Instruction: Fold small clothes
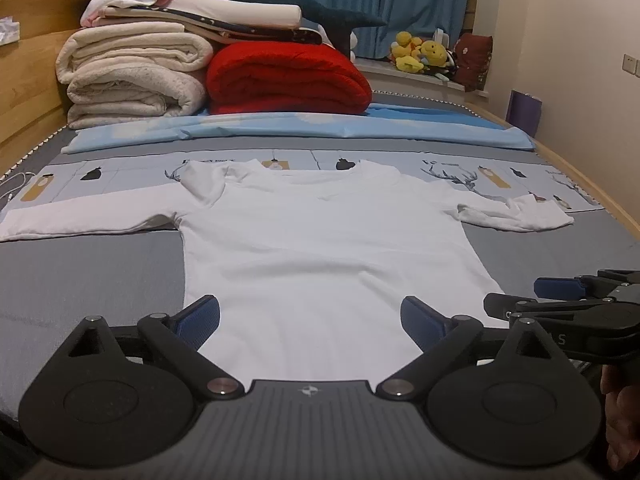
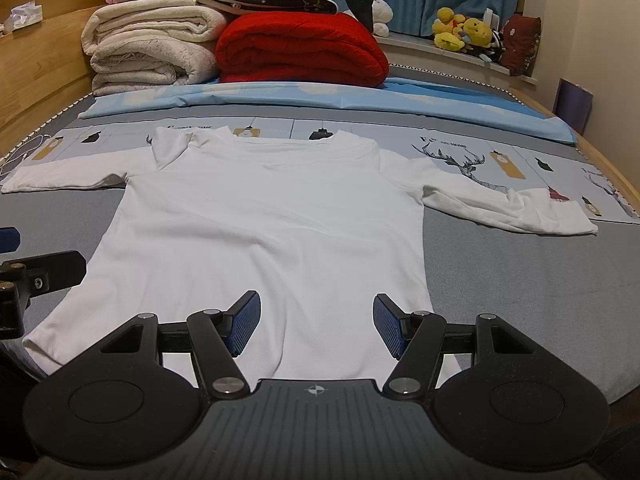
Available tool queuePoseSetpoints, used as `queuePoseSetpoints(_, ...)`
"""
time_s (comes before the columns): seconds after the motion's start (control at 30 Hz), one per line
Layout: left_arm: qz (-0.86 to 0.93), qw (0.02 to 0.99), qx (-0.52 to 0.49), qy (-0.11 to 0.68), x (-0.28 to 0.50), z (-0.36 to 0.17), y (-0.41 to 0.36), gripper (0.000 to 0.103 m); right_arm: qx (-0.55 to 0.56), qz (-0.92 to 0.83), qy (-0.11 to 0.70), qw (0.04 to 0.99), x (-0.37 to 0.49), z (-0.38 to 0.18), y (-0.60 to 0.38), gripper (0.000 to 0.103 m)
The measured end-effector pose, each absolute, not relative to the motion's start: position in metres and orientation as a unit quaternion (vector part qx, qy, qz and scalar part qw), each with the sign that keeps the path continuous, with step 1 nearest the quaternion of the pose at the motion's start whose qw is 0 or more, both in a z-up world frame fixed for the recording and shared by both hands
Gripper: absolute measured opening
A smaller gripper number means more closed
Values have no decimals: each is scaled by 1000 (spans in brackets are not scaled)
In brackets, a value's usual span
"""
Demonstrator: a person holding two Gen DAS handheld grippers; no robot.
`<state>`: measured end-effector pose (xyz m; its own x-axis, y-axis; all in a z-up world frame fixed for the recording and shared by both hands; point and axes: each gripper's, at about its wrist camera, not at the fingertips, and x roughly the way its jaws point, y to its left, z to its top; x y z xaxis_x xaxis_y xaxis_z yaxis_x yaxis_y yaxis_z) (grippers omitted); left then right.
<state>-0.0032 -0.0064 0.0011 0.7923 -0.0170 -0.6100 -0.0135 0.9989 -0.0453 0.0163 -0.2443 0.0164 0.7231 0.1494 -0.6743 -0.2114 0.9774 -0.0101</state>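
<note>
A small white long-sleeved shirt [image 1: 320,240] lies flat on the bed, neck away from me, both sleeves spread out sideways; it also shows in the right wrist view [image 2: 272,232]. My left gripper [image 1: 310,320] is open and empty over the shirt's bottom hem, toward its left side. My right gripper [image 2: 316,326] is open and empty over the hem toward its right side. The right gripper also shows at the right edge of the left wrist view [image 1: 560,296]. The left shoulder area is slightly bunched.
Folded cream blankets [image 1: 132,76] and a red blanket [image 1: 288,80] are stacked at the head of the bed, with a light blue sheet [image 1: 280,128] in front. Plush toys [image 1: 420,52] sit on the sill. A wooden bed frame [image 1: 28,80] runs along the left.
</note>
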Motion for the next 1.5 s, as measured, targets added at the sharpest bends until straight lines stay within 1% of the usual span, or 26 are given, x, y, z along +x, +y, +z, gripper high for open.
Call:
queuePoseSetpoints(0.03,-2,947,-23,321,-4,2,-6,95,-43,97,359,927,16,16,-244,64)
queuePoseSetpoints(0.1,-2,947,-15,322,-2,2,-7,77,-43,97,358,928,16,17,-244,64)
queuePoseSetpoints(0.13,-2,946,-12,325,-1,2,-7,60,-43,96,357,928,16,17,-244,63)
queuePoseSetpoints(0.17,-5,944,-17,330,1,1,-4,36,-44,93,353,930,16,18,-248,62)
queuePoseSetpoints(0.23,2,938,-38,344,9,1,12,17,-35,83,341,936,18,21,-259,56)
queuePoseSetpoints(0.27,19,934,-53,352,16,1,26,17,-23,74,337,938,20,22,-268,51)
queuePoseSetpoints(0.33,49,915,-87,392,31,-3,58,17,2,54,344,937,30,19,-288,34)
queuePoseSetpoints(0.37,56,902,-97,417,39,-8,73,17,12,42,349,936,36,17,-299,32)
queuePoseSetpoints(0.47,63,861,-125,488,57,-32,107,17,26,3,406,914,54,4,-318,32)
queuePoseSetpoints(0.53,56,855,-159,490,66,-55,122,19,62,-2,457,888,67,-18,-330,32)
queuePoseSetpoints(0.6,69,844,-150,510,66,-74,131,23,67,-36,485,871,73,-34,-345,34)
queuePoseSetpoints(0.67,65,828,-143,538,64,-89,132,39,73,-54,519,850,76,-52,-356,38)
queuePoseSetpoints(0.73,72,819,-120,557,57,-92,129,40,79,-66,554,826,74,-68,-359,39)
queuePoseSetpoints(0.8,81,817,-89,564,51,-93,127,36,79,-73,565,818,71,-77,-359,39)
queuePoseSetpoints(0.87,81,816,-90,565,44,-89,131,4,84,-68,565,818,73,-79,-357,39)
queuePoseSetpoints(0.93,82,821,-113,553,39,-81,136,4,90,-66,563,819,77,-81,-354,35)
queuePoseSetpoints(0.97,90,829,-124,539,33,-73,139,3,97,-66,559,821,78,-81,-356,28)
queuePoseSetpoints(1.0,91,836,-136,524,28,-65,143,3,106,-65,553,824,80,-80,-359,4)
queuePoseSetpoints(1.03,88,839,-144,517,25,-61,144,3,116,-63,547,826,80,-78,-361,0)
queuePoseSetpoints(1.2,122,796,-131,578,16,-75,146,5,90,-121,535,831,81,-79,-376,0)
queuePoseSetpoints(1.3,117,817,-102,555,16,-60,131,9,132,-141,516,834,80,-73,-390,4)
queuePoseSetpoints(1.33,105,832,-94,537,16,-52,124,20,150,-127,503,842,79,-69,-391,6)
queuePoseSetpoints(1.37,89,843,-88,523,16,-45,116,39,161,-104,496,847,80,-67,-389,13)
queuePoseSetpoints(1.4,78,850,-81,515,16,-42,109,47,161,-85,498,848,80,-67,-385,37)
queuePoseSetpoints(1.43,71,852,-72,514,16,-40,102,56,153,-77,506,845,78,-68,-381,53)
queuePoseSetpoints(1.5,70,844,-72,527,19,-51,96,56,137,-72,535,831,79,-78,-375,52)
